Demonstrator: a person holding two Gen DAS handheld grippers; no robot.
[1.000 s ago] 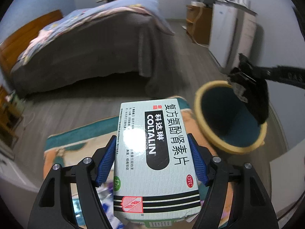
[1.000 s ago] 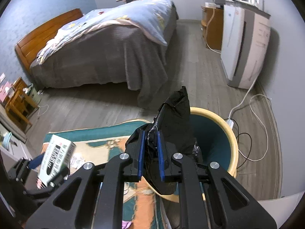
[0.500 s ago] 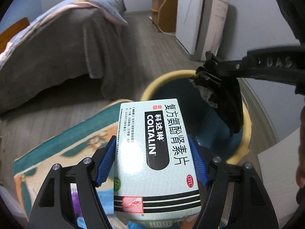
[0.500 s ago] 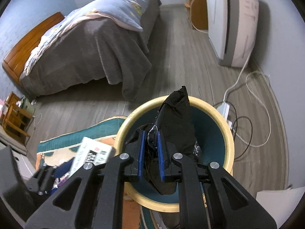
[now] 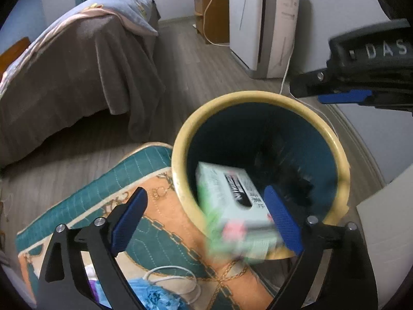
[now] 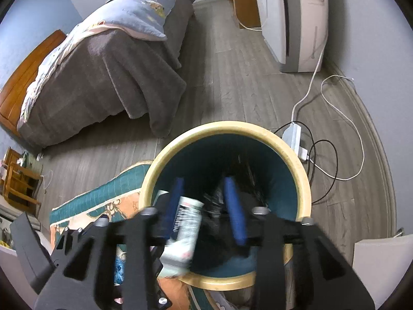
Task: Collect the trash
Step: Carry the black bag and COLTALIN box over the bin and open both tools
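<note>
Grey wood-plank floor (image 6: 232,77) across centre frame. Bed (image 6: 103,59) upper left, grey cover hanging to floor, pale blue quilt (image 6: 139,15) on top, wooden headboard (image 6: 28,64) at far left. White appliance (image 6: 296,18) upper right against pale wall; wooden cabinet (image 5: 214,15) beside it. Patterned teal-orange rug (image 5: 144,206) lower left. White cable and power strip (image 6: 294,134) right of centre.

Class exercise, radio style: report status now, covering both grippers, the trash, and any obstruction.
Left gripper open, right gripper open. Medicine box blurred, dropping into bin; black bag inside bin. Nothing blocking.
</note>
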